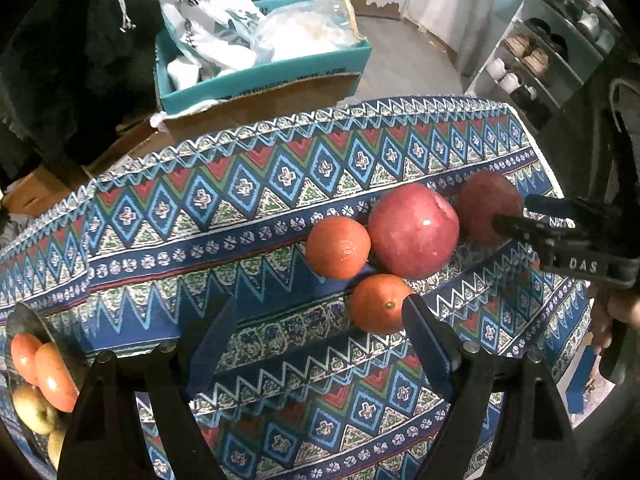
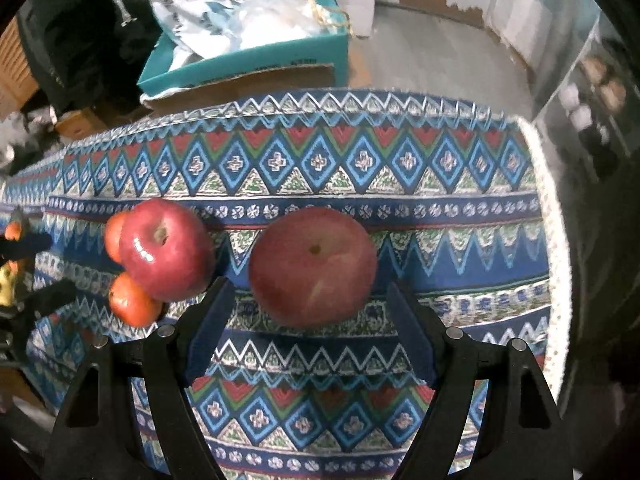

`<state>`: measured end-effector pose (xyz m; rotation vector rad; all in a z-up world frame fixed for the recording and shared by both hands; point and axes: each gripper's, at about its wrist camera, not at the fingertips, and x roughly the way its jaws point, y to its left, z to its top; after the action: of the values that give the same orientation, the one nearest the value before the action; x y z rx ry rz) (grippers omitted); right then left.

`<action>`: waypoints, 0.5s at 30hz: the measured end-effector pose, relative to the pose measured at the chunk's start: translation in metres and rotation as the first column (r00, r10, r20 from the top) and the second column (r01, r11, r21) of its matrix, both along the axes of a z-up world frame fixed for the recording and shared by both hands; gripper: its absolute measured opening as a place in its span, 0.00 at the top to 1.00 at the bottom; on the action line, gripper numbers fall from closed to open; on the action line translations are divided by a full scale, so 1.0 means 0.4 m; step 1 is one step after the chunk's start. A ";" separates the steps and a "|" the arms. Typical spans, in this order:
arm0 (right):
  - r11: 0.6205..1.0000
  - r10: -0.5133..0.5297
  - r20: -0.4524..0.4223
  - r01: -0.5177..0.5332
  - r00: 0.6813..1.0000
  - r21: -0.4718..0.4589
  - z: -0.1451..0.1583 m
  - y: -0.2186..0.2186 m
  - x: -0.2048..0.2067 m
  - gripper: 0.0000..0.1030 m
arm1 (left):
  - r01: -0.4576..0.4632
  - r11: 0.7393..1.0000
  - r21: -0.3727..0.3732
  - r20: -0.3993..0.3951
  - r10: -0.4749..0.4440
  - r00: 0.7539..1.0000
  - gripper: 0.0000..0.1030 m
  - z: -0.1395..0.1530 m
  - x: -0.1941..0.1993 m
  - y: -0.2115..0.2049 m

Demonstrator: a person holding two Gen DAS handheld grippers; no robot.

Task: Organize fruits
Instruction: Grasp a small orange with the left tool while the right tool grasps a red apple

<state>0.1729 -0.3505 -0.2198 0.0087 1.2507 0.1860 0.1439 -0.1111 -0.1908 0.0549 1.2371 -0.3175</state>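
Fruits lie clustered on the patterned cloth (image 2: 360, 152), and the dull red apple (image 2: 313, 266) sits dead ahead of the right gripper (image 2: 310, 328), just beyond its spread, empty jaws, while the left gripper (image 1: 320, 344), also agape, hangs nearest the near orange (image 1: 380, 309).

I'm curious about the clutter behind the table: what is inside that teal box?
The teal box holds a white printed bag and a clear plastic bag of something pale. They fill the top, so anything beneath them is hidden.
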 end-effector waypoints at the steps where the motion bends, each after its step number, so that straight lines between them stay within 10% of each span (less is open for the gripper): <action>1: 1.000 -0.008 -0.004 0.008 1.000 0.012 -0.006 -0.004 0.004 0.23 | 0.002 1.000 -0.001 -0.005 -0.002 1.000 0.17 -0.006 0.002 -0.003; 15: 1.000 -0.002 -0.016 0.002 1.000 0.003 -0.069 0.021 0.038 0.26 | 0.046 0.998 -0.053 -0.074 -0.050 0.996 0.17 -0.071 0.016 -0.056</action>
<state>0.1881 -0.3419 -0.2476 0.0143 1.2667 0.1861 0.1503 -0.1334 -0.2191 0.0286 1.3030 -0.3956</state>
